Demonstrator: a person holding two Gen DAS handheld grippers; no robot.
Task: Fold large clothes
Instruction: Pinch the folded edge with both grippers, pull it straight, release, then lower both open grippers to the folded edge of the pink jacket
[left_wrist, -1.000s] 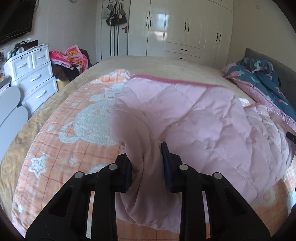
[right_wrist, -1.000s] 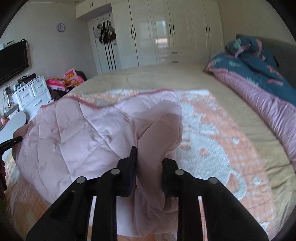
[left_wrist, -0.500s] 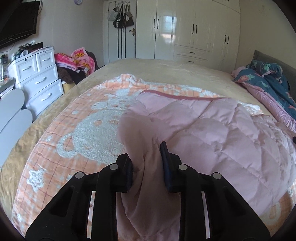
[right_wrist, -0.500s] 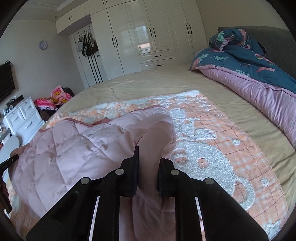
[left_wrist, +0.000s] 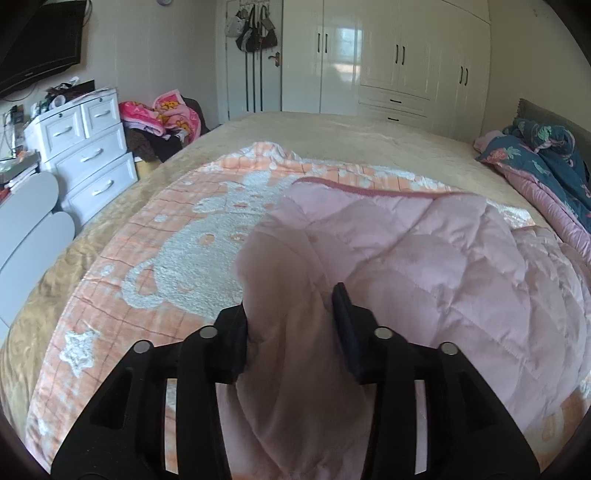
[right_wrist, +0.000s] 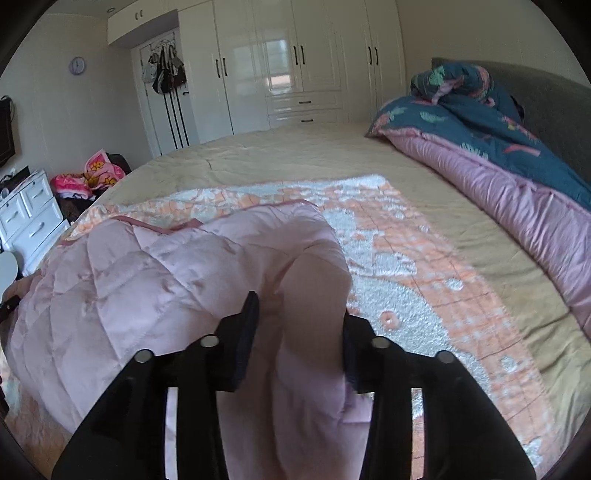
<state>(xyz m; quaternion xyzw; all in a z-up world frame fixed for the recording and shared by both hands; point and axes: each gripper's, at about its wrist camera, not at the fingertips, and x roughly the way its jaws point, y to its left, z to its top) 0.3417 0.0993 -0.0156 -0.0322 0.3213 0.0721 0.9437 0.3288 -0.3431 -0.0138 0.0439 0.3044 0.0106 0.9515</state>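
Pale pink quilted garment (left_wrist: 424, 266) on an orange-and-white checked blanket (left_wrist: 177, 258).

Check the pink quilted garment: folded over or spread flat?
Folded over: the pink quilted garment lies doubled on the blanket, its piped edge on top.

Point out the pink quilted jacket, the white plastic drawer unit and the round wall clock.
pink quilted jacket (left_wrist: 443, 266), left wrist view, on its quilted back panel.
white plastic drawer unit (left_wrist: 88, 158), left wrist view, on a middle drawer front.
round wall clock (right_wrist: 77, 66), right wrist view, on its face.

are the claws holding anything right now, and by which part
Both claws are opening: the left claw and right claw each have a bunched corner of the pink quilted garment between their fingers, no longer clamped.
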